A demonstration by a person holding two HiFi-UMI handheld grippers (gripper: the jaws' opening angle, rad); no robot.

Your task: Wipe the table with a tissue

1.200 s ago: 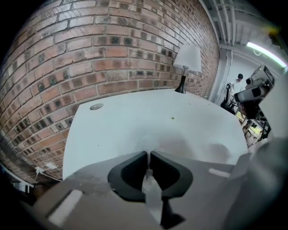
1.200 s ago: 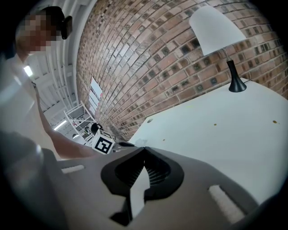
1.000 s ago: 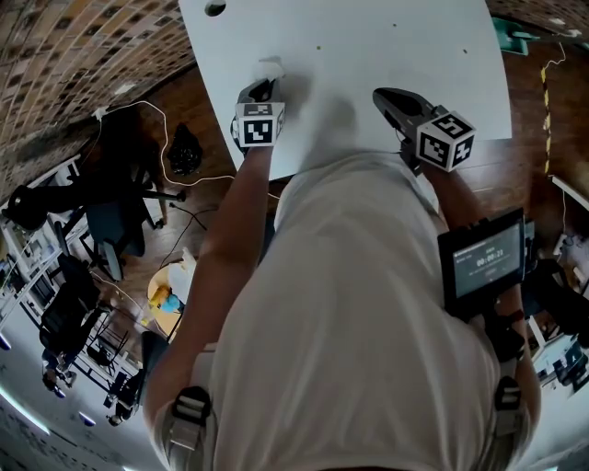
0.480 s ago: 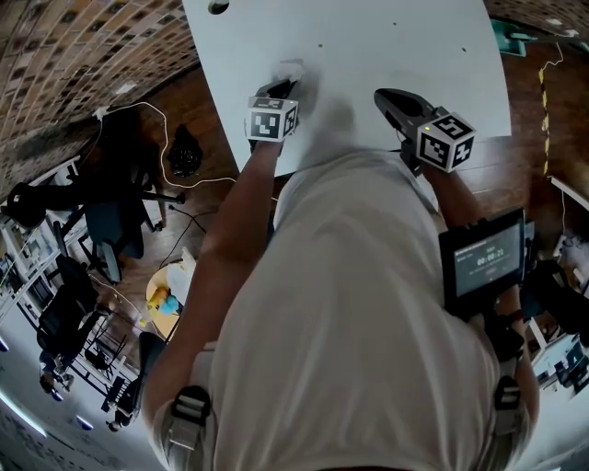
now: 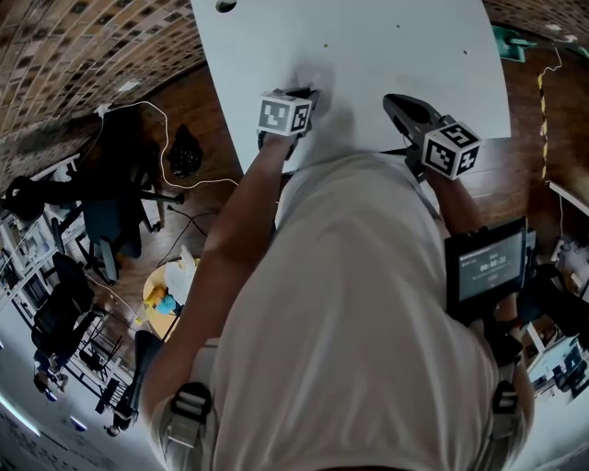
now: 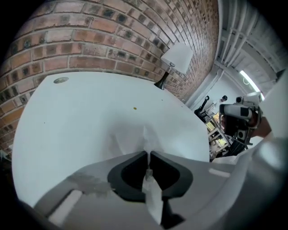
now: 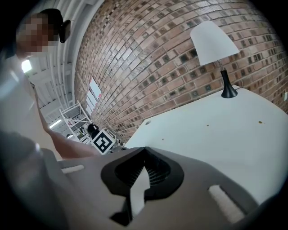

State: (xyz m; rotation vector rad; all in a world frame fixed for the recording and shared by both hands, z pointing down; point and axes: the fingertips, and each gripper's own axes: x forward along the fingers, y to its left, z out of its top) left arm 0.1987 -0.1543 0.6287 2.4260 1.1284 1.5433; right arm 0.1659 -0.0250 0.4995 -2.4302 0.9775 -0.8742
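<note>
A white tissue point(image 6: 128, 140) lies crumpled on the white table point(image 6: 85, 112), just ahead of my left gripper point(image 6: 147, 154). That gripper is shut on the tissue's near end, and a strip of it runs back between the jaws. In the head view the left gripper point(image 5: 308, 92) points down at the table near its front edge, with the tissue point(image 5: 319, 81) under its tip. My right gripper point(image 5: 394, 99) hovers to the right over the table point(image 5: 414, 46). Its jaws point(image 7: 144, 149) meet at the tips with nothing in them.
A white-shaded lamp point(image 7: 216, 45) stands at the table's far end by the brick wall point(image 6: 90, 40). A round hole point(image 5: 225, 5) sits near the table's far left corner. A small brown speck point(image 6: 134, 108) lies ahead of the tissue. Wooden floor with cables lies left of the table.
My left gripper has slid to the right along the table's near part, dragging the tissue with it. The right gripper has stayed about where it was.
</note>
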